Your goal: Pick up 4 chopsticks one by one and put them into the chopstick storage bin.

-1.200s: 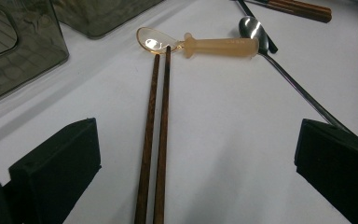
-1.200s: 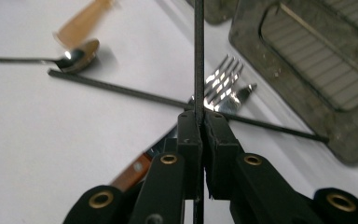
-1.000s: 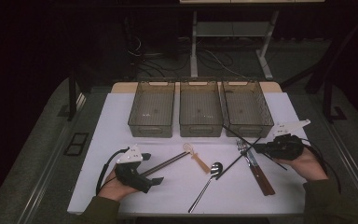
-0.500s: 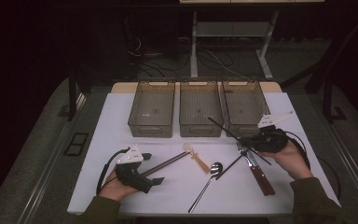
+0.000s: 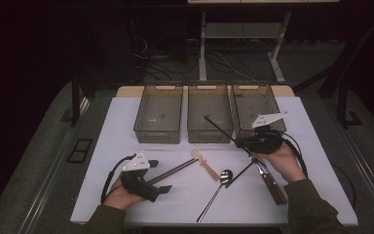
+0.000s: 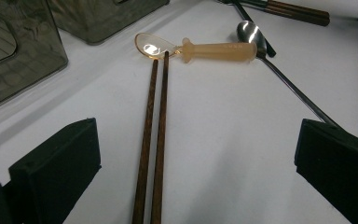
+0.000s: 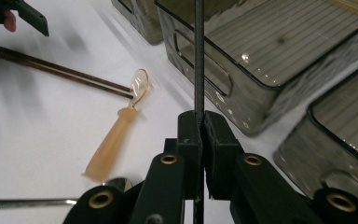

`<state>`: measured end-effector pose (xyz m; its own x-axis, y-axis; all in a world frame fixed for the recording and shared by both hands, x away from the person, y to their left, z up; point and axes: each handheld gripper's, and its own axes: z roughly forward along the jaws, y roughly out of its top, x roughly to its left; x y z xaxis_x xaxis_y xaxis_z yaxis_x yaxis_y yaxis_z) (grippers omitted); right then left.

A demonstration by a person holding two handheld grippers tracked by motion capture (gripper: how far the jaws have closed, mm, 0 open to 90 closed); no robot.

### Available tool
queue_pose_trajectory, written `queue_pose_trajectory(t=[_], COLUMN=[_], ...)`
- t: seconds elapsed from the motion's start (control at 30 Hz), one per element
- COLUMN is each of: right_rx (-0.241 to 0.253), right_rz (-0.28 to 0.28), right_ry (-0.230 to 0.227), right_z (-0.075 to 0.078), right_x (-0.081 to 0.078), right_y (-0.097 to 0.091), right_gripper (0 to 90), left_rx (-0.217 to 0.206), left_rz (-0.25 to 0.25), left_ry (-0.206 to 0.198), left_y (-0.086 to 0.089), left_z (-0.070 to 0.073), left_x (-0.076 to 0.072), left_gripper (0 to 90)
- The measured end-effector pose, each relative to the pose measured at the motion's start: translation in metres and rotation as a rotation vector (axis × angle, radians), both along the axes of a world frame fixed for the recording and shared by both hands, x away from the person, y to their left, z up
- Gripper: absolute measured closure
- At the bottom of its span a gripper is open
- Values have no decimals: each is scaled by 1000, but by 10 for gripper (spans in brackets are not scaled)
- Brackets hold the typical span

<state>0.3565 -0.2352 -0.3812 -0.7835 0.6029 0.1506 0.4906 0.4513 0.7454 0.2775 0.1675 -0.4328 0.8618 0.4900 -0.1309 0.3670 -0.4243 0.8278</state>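
High view: the right gripper (image 5: 253,144) sits right of centre, its jaws clamped on a thin black chopstick (image 5: 219,128) that slants up and left over the front edge of the middle bin (image 5: 209,114). A second black chopstick (image 5: 238,174) lies on the white table (image 5: 126,122) just below that gripper, beside a fork with a wooden handle (image 5: 271,179) and a metal spoon (image 5: 217,187). The left gripper (image 5: 157,176) rests at lower left, jaws spread, with a brown chopstick pair (image 5: 175,170) running from it toward a translucent amber spoon (image 5: 203,163). Left gripper view: the two jaws stand wide apart at the lower corners, gripping nothing; the brown chopstick pair (image 6: 153,140) lies between them, tips touching the amber spoon (image 6: 205,49) at upper centre. Right gripper view: the jaws at lower centre are pressed tight on the black chopstick (image 7: 199,60), which rises straight to the top edge across the wall of a bin (image 7: 261,56); the amber spoon (image 7: 119,130) lies at centre left.
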Motion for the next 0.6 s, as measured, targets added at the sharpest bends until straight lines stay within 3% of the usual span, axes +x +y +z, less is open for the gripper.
queue_pose_trajectory(t=[0.6], right_rx=[8], right_rz=[-21], right_ry=[7], right_z=[3], right_x=[25], right_y=[42], right_gripper=[857], left_rx=[-5], left_rz=[-2], left_ry=[-5], left_y=[0], left_z=[1], left_x=[-1], left_gripper=[0])
